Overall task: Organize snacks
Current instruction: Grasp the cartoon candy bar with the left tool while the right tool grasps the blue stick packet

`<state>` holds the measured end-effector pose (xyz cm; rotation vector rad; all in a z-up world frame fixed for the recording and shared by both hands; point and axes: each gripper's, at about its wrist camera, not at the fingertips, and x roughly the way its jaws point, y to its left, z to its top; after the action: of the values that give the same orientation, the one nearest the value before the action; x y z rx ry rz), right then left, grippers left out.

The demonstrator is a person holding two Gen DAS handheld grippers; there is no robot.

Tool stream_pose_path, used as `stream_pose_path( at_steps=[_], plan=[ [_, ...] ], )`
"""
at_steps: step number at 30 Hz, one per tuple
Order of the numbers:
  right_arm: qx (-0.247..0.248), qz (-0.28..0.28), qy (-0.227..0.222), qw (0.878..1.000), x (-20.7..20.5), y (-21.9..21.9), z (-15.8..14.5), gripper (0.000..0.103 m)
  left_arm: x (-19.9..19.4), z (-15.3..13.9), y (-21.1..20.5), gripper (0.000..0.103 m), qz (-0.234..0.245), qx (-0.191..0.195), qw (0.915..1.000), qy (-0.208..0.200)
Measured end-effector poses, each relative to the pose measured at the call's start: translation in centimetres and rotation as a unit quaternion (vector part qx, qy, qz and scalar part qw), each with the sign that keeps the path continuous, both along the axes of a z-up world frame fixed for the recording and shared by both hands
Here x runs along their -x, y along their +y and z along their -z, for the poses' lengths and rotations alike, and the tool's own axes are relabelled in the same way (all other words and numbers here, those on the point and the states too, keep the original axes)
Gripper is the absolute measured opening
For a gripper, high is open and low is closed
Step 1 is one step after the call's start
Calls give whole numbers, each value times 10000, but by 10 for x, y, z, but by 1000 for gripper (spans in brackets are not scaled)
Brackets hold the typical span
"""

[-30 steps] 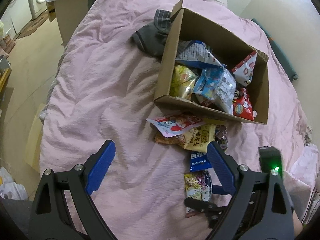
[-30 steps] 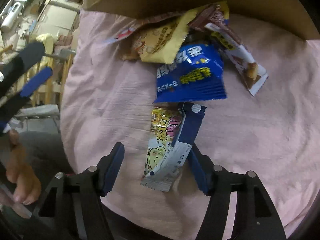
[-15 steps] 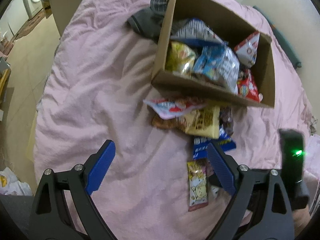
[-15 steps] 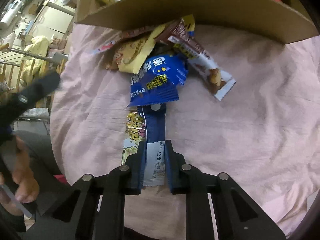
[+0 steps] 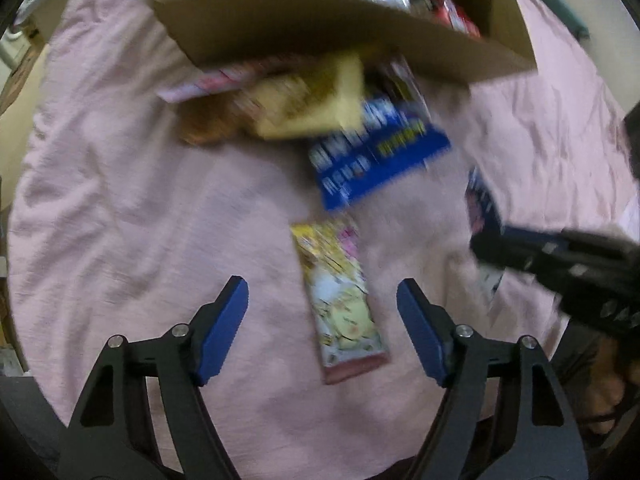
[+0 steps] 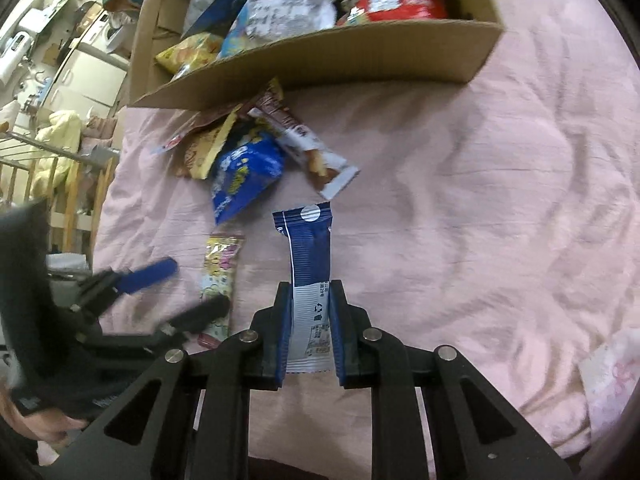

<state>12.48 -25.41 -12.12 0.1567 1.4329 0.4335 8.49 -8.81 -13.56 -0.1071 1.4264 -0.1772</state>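
Snacks lie in a pile on the pink blanket point(image 6: 460, 200) because they still need to go in the cardboard box point(image 6: 320, 56) at 12 o'clock. The right gripper point(image 6: 310, 332) pinches the blue stick packet point(image 6: 310, 248) by its end, probably so it can be carried there. The left gripper point(image 5: 322, 320) has its jaws spread wide around the yellow packet point(image 5: 340, 300), ready to grab it

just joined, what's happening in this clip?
A person is sorting snack packets on a pink bedspread into a cardboard box. The right hand-held gripper is shut on a narrow blue-and-white packet. The left hand-held gripper is open, with a yellow cartoon packet lying between its fingers, not gripped. A small pile, including a blue bag, lies against the box front.
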Motion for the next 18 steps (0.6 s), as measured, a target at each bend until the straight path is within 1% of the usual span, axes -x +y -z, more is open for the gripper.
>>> stream_pose_path(
  at_steps=[1,3,5,6,7,8,9,10,11,12,18],
  plan=[
    [11,31,-14,10000,0,-4,-1,19,1,4,-6,74,95,-71,9999,26],
    [12,106,-22,9999,1,-9,-2,19,3,11,-20,74,410,-390,9984,-27],
    [36,100,-41,9999,2,-12,-3,19,3,13,-27,73,549,-522,9970,-133],
    [56,93,-59,9999,2,-12,-3,19,3,13,-27,66,547,-535,9969,-161],
    [68,81,-71,9999,2,-11,-3,19,3,14,-27,62,536,-557,9969,-170],
    [66,74,-77,9999,1,-11,-4,19,3,13,-26,53,519,-559,9969,-176],
    [61,74,-85,9999,1,-10,-4,19,4,13,-25,40,511,-554,9970,-179],
    [57,62,-91,9999,0,-8,-4,19,4,11,-24,34,524,-554,9969,-188],
    [57,47,-97,9999,0,-6,-4,19,5,10,-23,27,559,-578,9966,-200],
    [56,37,-104,9999,0,-5,-4,19,6,8,-22,23,576,-579,9964,-214],
    [53,-45,-139,9999,0,-1,-5,19,7,1,-9,23,503,-529,9971,-227]
  ],
)
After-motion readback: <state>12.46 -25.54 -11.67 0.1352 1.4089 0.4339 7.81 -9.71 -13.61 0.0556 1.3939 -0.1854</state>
